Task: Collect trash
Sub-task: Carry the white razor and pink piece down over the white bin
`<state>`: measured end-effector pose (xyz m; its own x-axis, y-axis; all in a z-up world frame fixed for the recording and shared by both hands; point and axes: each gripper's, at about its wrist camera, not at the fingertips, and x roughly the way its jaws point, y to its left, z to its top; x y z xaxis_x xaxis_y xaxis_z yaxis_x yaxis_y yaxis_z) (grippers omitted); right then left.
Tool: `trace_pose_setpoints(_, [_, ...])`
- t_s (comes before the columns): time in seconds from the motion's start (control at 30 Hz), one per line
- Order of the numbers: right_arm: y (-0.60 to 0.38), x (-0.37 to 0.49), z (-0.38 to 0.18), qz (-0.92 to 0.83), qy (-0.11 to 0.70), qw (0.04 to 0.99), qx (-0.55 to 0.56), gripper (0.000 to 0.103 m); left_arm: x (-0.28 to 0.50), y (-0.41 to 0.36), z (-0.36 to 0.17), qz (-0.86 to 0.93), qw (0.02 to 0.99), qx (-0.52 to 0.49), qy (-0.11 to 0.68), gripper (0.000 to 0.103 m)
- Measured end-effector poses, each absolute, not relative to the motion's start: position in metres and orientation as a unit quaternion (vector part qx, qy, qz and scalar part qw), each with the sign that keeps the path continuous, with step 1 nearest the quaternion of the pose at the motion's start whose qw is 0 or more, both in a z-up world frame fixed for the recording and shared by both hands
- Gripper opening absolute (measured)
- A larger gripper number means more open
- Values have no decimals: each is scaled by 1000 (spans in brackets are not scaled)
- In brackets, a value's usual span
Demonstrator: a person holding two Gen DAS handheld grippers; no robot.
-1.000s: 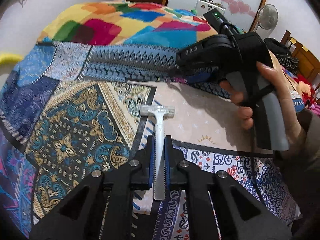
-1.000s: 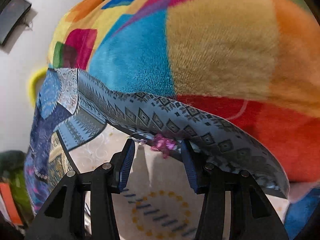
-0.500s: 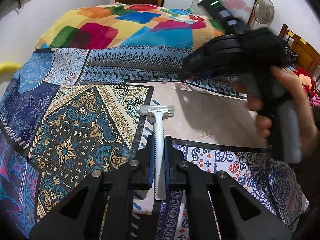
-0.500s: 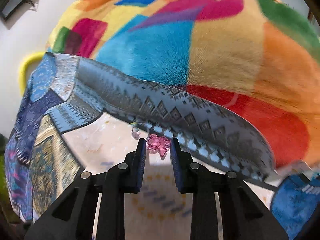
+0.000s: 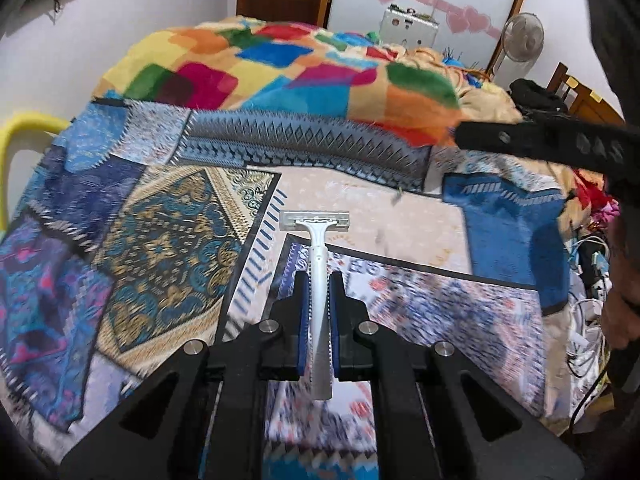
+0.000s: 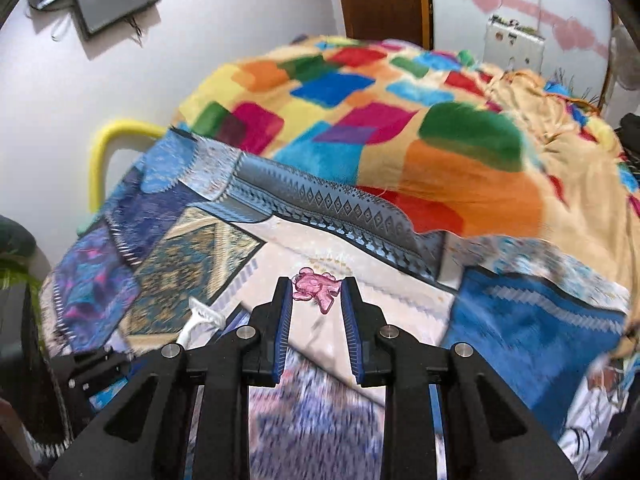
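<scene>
My left gripper (image 5: 319, 280) is shut on the handle of a white disposable razor (image 5: 317, 240), whose head points away from me above the patterned bedspread (image 5: 160, 248). My right gripper (image 6: 314, 294) is shut on a small pink translucent plastic piece (image 6: 314, 289), pinched at the fingertips and lifted off the bed. The razor (image 6: 200, 318) and part of the left gripper also show at the lower left of the right wrist view. In the left wrist view the right gripper's black body (image 5: 560, 144) crosses the upper right, with a hand (image 5: 620, 304) below it.
A colourful patchwork blanket (image 6: 380, 120) is heaped on the far half of the bed. A blue cloth (image 5: 516, 232) lies at the right. A yellow tube frame (image 6: 104, 152) stands by the white wall on the left. Cables (image 5: 584, 320) hang off the right edge; a fan (image 5: 522, 38) and door stand behind.
The right gripper closed on the pink piece at the blanket's edge and lifted it back and up. The left gripper rose with the razor; the right gripper swung to the right in its view.
</scene>
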<state>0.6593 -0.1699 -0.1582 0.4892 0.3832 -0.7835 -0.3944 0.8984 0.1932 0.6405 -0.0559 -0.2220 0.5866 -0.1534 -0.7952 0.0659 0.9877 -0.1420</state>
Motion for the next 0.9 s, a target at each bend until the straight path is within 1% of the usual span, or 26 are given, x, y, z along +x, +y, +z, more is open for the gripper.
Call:
trace_pose_setpoints(0.23, [-184, 597, -111, 244, 435, 866, 27, 23, 570, -60, -152, -46, 908, -43, 415, 7])
trace_pose_setpoints(0.5, [-194, 520, -62, 259, 409, 874, 36, 23, 480, -52, -92, -34, 922, -55, 383, 7])
trace_pose_setpoints(0.67, [-184, 469, -40, 273, 393, 877, 26, 23, 433, -34, -73, -12, 925, -66, 375, 7])
trace_pose_setpoints(0.9, [-158, 402, -25, 311, 379, 872, 11, 23, 354, 9, -56, 21, 927, -87, 363, 7])
